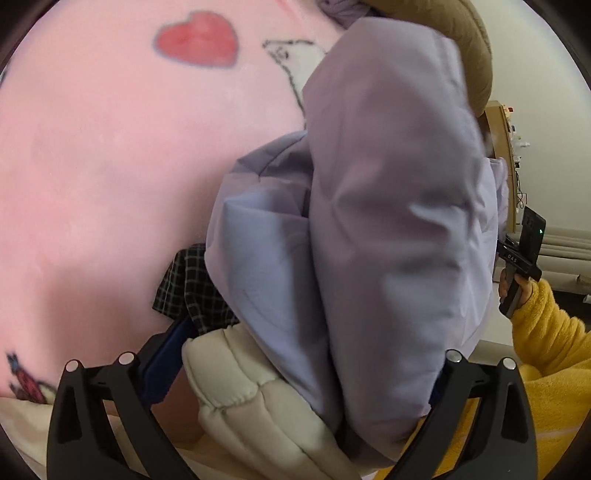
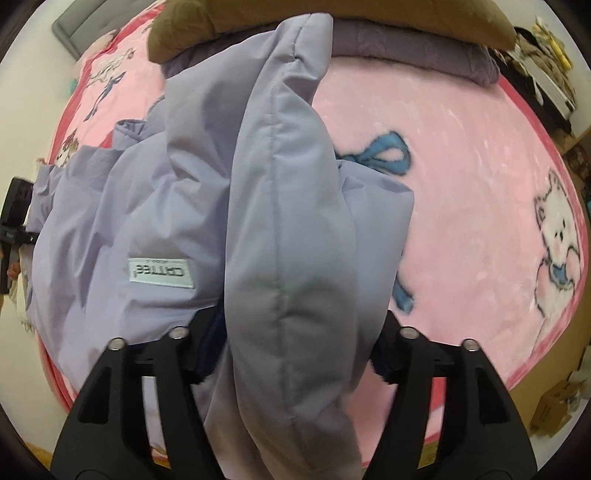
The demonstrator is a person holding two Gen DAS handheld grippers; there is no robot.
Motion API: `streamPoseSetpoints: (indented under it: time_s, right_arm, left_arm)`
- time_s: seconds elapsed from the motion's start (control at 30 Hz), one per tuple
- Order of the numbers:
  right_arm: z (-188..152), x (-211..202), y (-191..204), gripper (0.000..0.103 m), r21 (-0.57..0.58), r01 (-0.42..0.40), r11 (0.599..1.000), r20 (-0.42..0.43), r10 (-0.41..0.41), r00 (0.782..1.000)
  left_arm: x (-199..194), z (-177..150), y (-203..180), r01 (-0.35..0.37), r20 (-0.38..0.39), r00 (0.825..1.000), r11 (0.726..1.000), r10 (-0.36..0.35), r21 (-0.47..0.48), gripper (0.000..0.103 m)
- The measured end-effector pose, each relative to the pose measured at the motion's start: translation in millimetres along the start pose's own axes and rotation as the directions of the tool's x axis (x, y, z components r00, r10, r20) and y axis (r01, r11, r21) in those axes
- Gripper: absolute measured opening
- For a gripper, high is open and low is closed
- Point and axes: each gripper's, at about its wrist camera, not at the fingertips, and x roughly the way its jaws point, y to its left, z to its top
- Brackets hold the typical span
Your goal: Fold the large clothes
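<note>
1. Pink fleece blanket (image 2: 461,184), printed with hearts, bows and white animals, covers the bed you are working on; take the lilac padded jacket (image 2: 177,206) lying on it as your landmark.
2. Left of the jacket in the left wrist view you have only bare blanket and a red heart print (image 1: 195,38). Tucked against the jacket's lower left edge sit a dark checked cloth (image 1: 190,288) and a cream quilted piece (image 1: 240,398).
3. Your left gripper (image 1: 295,369) has its jaws spread wide, released, with the jacket's bulk bulging between them; no pad can be seen pressing on it.
4. Across the jacket's middle a padded sleeve (image 2: 291,240) lies lengthwise, beside the pale brand label (image 2: 160,272).
5. Your right gripper (image 2: 291,350) stands over that sleeve, jaws parted to either side of it and not visibly pinching.
6. Beyond the jacket's far edge, a brown cushion (image 2: 332,16) and a purple throw (image 2: 406,55) wait.
7. Judging progress: the sleeve looks folded in, so the fold seems partly done; the body still looks rumpled and wants halving and flattening.
</note>
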Motion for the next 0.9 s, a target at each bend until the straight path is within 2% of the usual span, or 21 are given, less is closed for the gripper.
streamPoseSetpoints:
  time_s: [0.07,0.23,0.33,0.43,0.47,0.5,0.53,0.57,0.6,0.63,0.67,0.73,0.77,0.8,0.83,0.9]
  right_arm:
    - [3,7,-6,0.073,0.016,-0.013,1.000,-0.008,0.013,1.000]
    - [7,14,-13,0.082,0.017,-0.035,0.999,-0.007,0.035,0.999]
    - [10,17,-12,0.085,-0.005,-0.040,0.999,-0.001,0.040,0.999]
    - [11,18,-13,0.084,-0.007,-0.063,0.998,0.005,0.063,0.998]
    - [12,19,-14,0.083,-0.008,-0.070,0.997,0.009,0.070,0.997]
    - [12,20,-16,0.075,-0.005,-0.086,0.996,0.010,0.086,0.996]
    - [12,20,-18,0.060,0.013,-0.113,0.993,0.015,0.113,0.993]
    - [13,20,-20,0.052,0.029,-0.131,0.991,0.016,0.131,0.991]
    - [13,18,-21,0.043,0.046,-0.151,0.988,0.017,0.150,0.989]
    - [15,14,-21,0.036,0.060,-0.154,0.986,0.020,0.153,0.988]
    - [17,5,-19,0.033,0.074,-0.161,0.984,0.019,0.160,0.987]
    - [20,-10,-13,0.029,0.087,-0.157,0.984,0.027,0.155,0.988]
    - [23,-24,-6,0.028,0.076,-0.156,0.985,0.037,0.154,0.987]
    - [25,-39,1,0.027,0.057,-0.158,0.986,0.054,0.155,0.986]
    - [28,-54,9,0.027,0.027,-0.164,0.986,0.075,0.162,0.984]
    - [34,-92,25,0.026,-0.019,-0.164,0.986,0.137,0.165,0.977]
  left_arm:
    - [-6,-4,-6,-0.023,0.032,0.999,0.999,0.022,0.036,0.091]
    - [-18,-5,-26,-0.106,0.069,0.993,0.987,0.099,0.117,0.088]
    - [-38,-2,-50,-0.132,0.133,0.985,0.975,0.109,0.177,0.072]
    - [-30,6,-50,-0.144,0.056,0.989,0.982,0.138,0.122,0.069]
    - [-28,5,-44,-0.134,0.042,0.991,0.987,0.131,0.085,0.064]
    - [-26,3,-39,-0.121,0.049,0.992,0.991,0.118,0.051,0.060]
    - [-27,1,-36,-0.118,0.064,0.991,0.992,0.116,0.033,0.046]
    - [-27,-6,-39,-0.128,0.094,0.987,0.992,0.127,0.004,0.035]
    - [-27,-6,-44,-0.148,0.117,0.982,0.989,0.149,-0.017,0.032]
    - [-29,-13,-52,-0.179,0.151,0.971,0.983,0.185,-0.051,0.027]
    - [-33,-20,-58,-0.184,0.179,0.963,0.978,0.199,-0.097,0.024]
    - [-51,-36,-56,-0.126,0.252,0.949,0.962,0.188,-0.243,0.021]
    - [-65,-49,-58,-0.036,0.329,0.933,0.945,0.149,-0.325,0.020]
    - [-78,-63,-64,0.031,0.401,0.907,0.933,0.124,-0.358,0.020]
    - [-92,-79,-77,0.075,0.469,0.876,0.926,0.116,-0.370,0.019]
    - [-107,-102,-101,0.096,0.538,0.833,0.922,0.132,-0.375,0.019]
